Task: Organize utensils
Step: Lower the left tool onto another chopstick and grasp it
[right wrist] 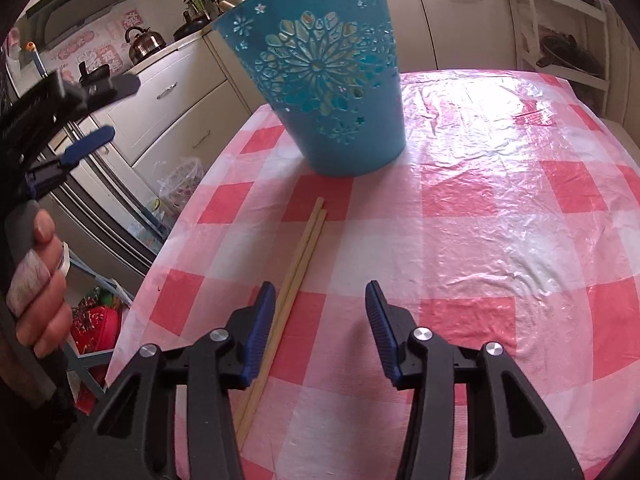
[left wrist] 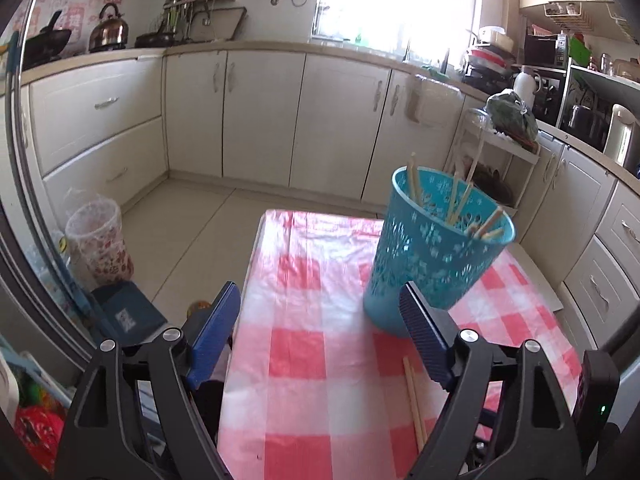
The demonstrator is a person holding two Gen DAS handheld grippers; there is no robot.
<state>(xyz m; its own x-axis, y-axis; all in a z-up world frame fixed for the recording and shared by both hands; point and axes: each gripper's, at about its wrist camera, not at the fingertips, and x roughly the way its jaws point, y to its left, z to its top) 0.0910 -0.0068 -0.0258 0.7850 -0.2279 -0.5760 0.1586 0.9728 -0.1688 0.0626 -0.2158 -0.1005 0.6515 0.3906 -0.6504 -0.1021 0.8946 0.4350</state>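
A perforated blue basket [left wrist: 436, 252] stands on the checked table and holds several wooden chopsticks [left wrist: 456, 200]. In the right wrist view the basket [right wrist: 332, 80] is at the table's far side. A pair of chopsticks [right wrist: 300, 264] lies flat in front of it, pointing towards the basket. My right gripper [right wrist: 319, 286] is open low over the near half of the pair, which lies just inside its left finger [right wrist: 260, 328]. My left gripper [left wrist: 319, 286] is open and empty, left of the basket. The same pair [left wrist: 414, 396] lies beside its right finger. In the right wrist view a hand [right wrist: 36, 272] holds the left gripper [right wrist: 108, 110].
The table [right wrist: 500, 200] has a glossy red-and-white plastic cloth, with its left edge close to both grippers. On the floor to the left are a clear waste bin [left wrist: 96, 240] and a blue box [left wrist: 128, 312]. Cream cabinets [left wrist: 260, 112] line the walls and a white rack [left wrist: 500, 160] stands behind the basket.
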